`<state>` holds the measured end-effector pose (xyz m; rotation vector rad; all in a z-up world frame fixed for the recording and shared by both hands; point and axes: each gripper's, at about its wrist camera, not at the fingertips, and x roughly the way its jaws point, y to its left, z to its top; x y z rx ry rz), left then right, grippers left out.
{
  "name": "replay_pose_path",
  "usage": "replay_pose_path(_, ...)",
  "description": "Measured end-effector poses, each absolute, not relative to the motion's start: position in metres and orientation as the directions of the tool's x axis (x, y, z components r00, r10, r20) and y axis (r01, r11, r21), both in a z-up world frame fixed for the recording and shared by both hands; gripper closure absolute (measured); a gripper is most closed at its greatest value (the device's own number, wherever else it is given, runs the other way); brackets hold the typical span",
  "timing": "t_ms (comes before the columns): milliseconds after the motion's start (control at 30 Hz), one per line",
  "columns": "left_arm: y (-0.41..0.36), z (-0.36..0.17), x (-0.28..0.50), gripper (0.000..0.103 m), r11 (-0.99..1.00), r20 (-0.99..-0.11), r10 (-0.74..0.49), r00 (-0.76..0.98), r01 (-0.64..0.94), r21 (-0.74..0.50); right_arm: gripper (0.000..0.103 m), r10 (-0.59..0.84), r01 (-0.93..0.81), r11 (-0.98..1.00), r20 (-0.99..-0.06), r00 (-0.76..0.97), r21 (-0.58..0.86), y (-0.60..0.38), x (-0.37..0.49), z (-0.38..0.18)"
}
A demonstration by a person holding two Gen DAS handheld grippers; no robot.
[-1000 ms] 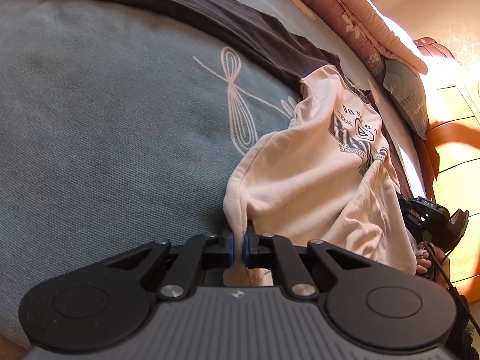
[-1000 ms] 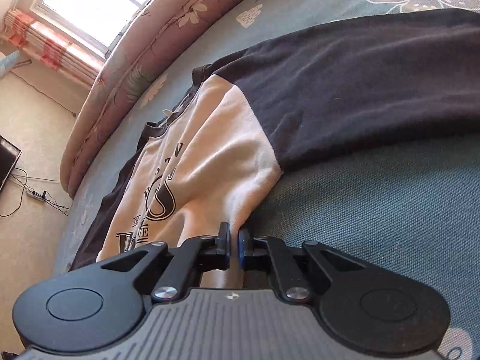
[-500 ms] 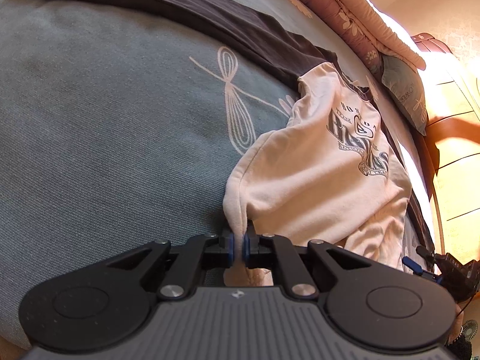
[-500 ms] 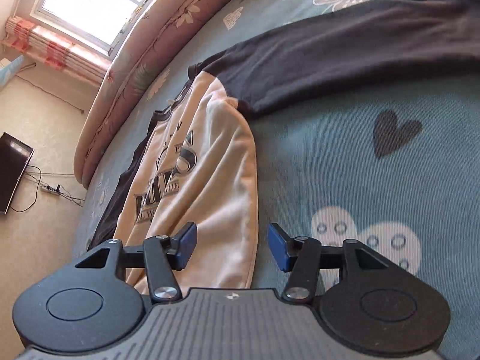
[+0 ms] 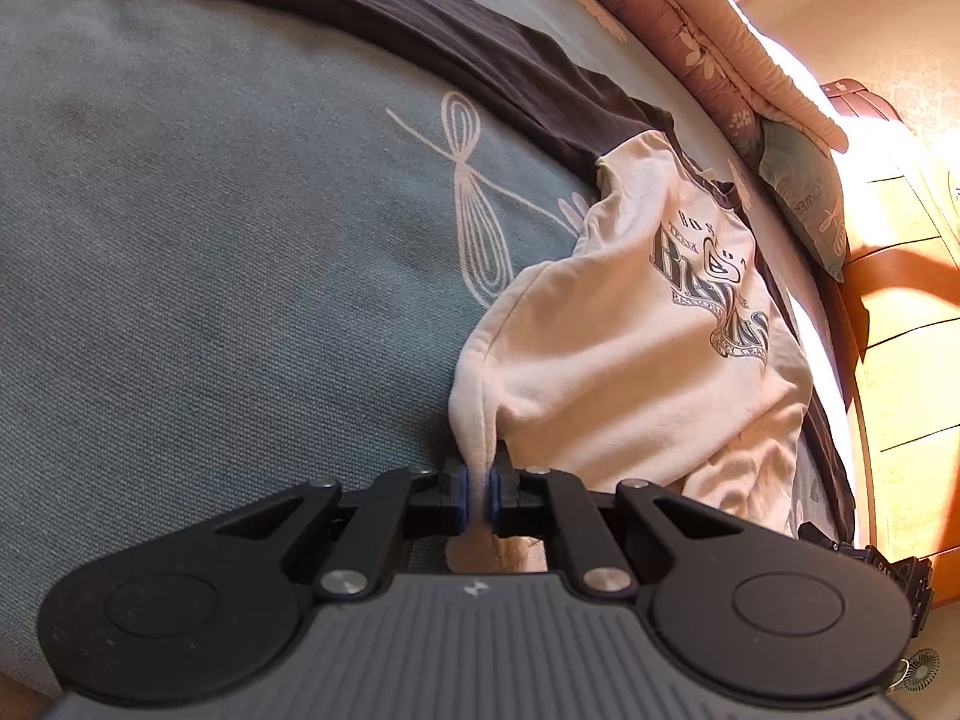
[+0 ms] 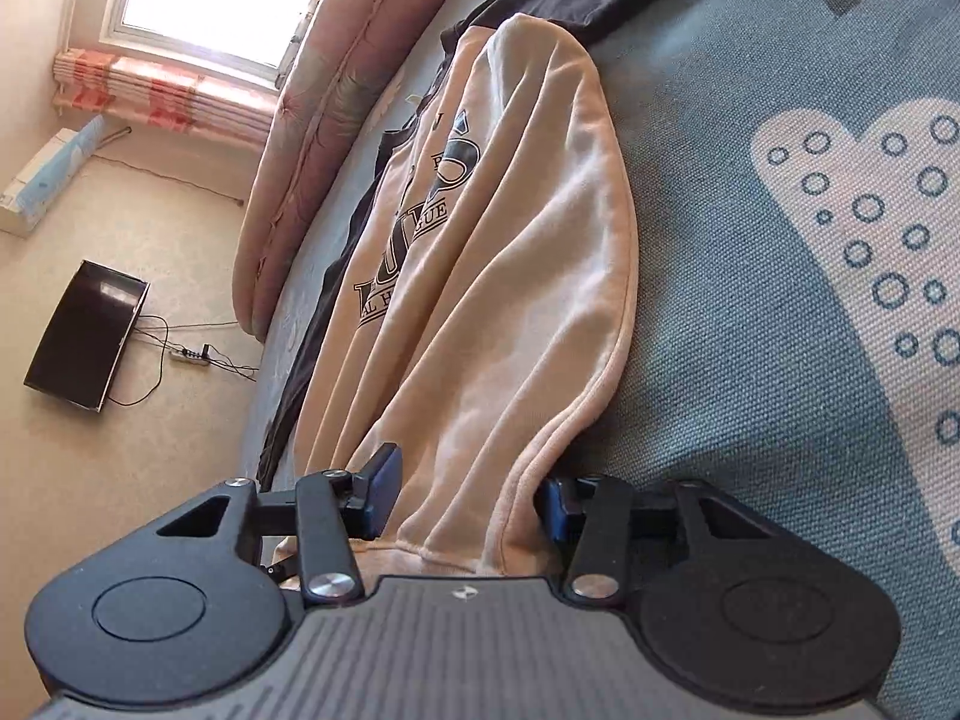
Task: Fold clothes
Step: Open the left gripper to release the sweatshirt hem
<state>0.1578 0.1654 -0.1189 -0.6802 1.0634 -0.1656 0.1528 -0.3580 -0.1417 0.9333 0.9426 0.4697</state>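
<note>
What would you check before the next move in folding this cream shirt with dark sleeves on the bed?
1. Left claw pinching the shirt hem: ok.
2. Right claw gripping: not ok; jaws closing, cloth between them, pads not pressing.
3. Shirt body folded flat: not ok, wrinkled.
4. Dark sleeve folded in: not ok, stretched across the bed.
5. Other sleeve: cannot tell.

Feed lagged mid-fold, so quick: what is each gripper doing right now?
Left gripper: closed, pinching the sweatshirt hem.
Right gripper: fingers apart and closing, hem between them, not gripped.
</note>
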Motion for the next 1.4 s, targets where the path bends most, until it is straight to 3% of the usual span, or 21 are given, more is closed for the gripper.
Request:
replay_pose_path(233, 0.166, -0.129, 0.138, 0.079, 0.693, -0.69, -0.558, 0.46, -0.198, -0.693, 0.051, 0.727, 0.021, 0.526, -0.463, 0.507, 0.85, -0.36, 0.118, -0.143)
replay_pose_path(333, 0.16, -0.13, 0.142, 0.06, 0.649, -0.646, -0.598, 0.474, -0.186, -0.738, 0.051, 0.721, -0.001, 0.546, -0.469, 0.509, 0.838, -0.352, 0.122, -0.14)
replay_pose_path(367, 0.158, -0.129, 0.144, 0.048, 0.64, -0.635, -0.61, 0.473, -0.177, -0.747, 0.051, 0.721, -0.002, 0.544, -0.466, 0.513, 0.839, -0.351, 0.125, -0.141)
replay_pose_path(400, 0.155, -0.126, 0.146, 0.052, 0.667, -0.655, -0.595, 0.466, -0.168, -0.726, 0.055, 0.72, -0.003, 0.543, -0.463, 0.517, 0.84, -0.349, 0.127, -0.141)
replay_pose_path(433, 0.151, -0.123, 0.147, 0.056, 0.695, -0.677, -0.577, 0.458, -0.159, -0.701, 0.069, 0.711, 0.003, 0.555, -0.476, 0.517, 0.832, -0.347, 0.129, -0.142)
replay_pose_path(500, 0.146, -0.119, 0.149, 0.097, 0.741, -0.718, -0.544, 0.434, -0.153, -0.654, 0.086, 0.699, 0.025, 0.57, -0.501, 0.511, 0.821, -0.349, 0.129, -0.144)
replay_pose_path(900, 0.135, -0.053, 0.125, 0.098, 0.692, -0.625, -0.652, 0.428, -0.001, -0.722, 0.093, 0.634, -0.149, 0.722, -0.56, 0.534, 0.675, -0.393, 0.093, -0.041)
replay_pose_path(1033, 0.124, -0.064, 0.123, 0.098, 0.711, -0.663, -0.65, 0.371, -0.011, -0.703, 0.093, 0.587, -0.127, 0.775, -0.631, 0.507, 0.619, -0.412, 0.084, -0.034)
replay_pose_path(1200, 0.126, -0.099, 0.121, 0.095, 0.778, -0.766, -0.577, 0.283, -0.097, -0.621, 0.093, 0.54, -0.014, 0.81, -0.737, 0.406, 0.586, -0.429, 0.074, -0.083)
replay_pose_path(1333, 0.141, -0.089, 0.119, 0.088, 0.775, -0.76, -0.574, 0.304, -0.098, -0.624, 0.089, 0.52, -0.003, 0.821, -0.747, 0.413, 0.57, -0.433, 0.068, -0.084)
replay_pose_path(1400, 0.149, -0.073, 0.128, 0.07, 0.773, -0.741, -0.571, 0.353, -0.072, -0.63, 0.083, 0.524, -0.022, 0.818, -0.729, 0.441, 0.575, -0.438, 0.069, -0.075)
